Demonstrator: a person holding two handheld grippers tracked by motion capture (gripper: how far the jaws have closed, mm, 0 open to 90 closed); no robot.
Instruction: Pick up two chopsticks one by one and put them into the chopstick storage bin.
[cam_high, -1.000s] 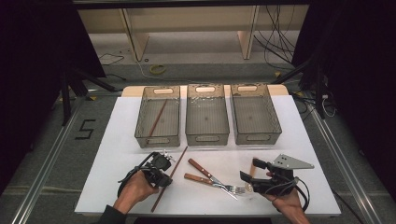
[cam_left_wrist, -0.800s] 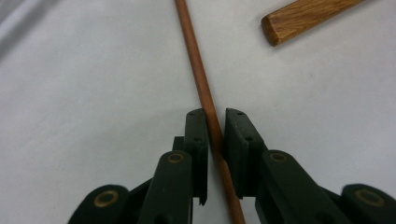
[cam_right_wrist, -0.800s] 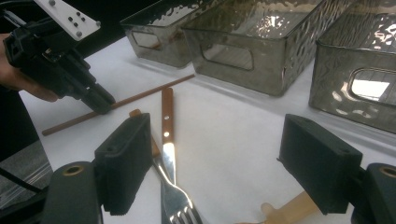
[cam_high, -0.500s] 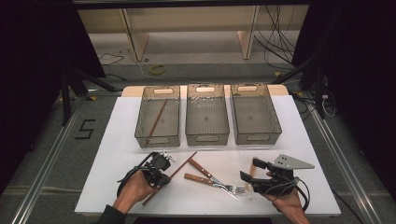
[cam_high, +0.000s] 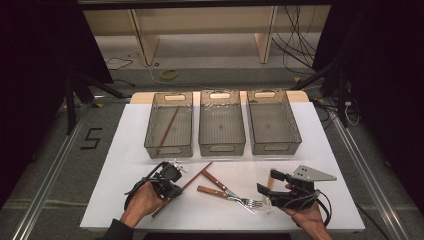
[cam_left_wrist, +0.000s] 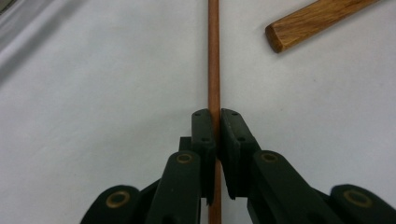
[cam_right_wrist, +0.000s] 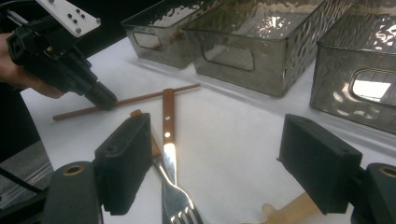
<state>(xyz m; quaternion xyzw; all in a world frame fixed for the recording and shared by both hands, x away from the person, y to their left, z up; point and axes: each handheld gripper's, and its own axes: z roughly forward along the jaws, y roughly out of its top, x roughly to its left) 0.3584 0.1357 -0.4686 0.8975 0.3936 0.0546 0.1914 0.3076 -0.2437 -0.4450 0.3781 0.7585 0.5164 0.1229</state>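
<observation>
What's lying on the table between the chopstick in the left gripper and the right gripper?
Two wooden-handled forks, crossed, lie between the chopstick and the right gripper, as the high view shows.

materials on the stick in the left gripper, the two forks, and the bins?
Chopstick: looks like wood, smooth reddish-brown finish, faint grain; could be lacquered.
Forks: wood-look handles with pale rivet dots, polished metal necks and tines that throw a bright glare.
Bins: likely clear smoked plastic, glossy with a rippled texture and moulded handle cut-outs.
</observation>
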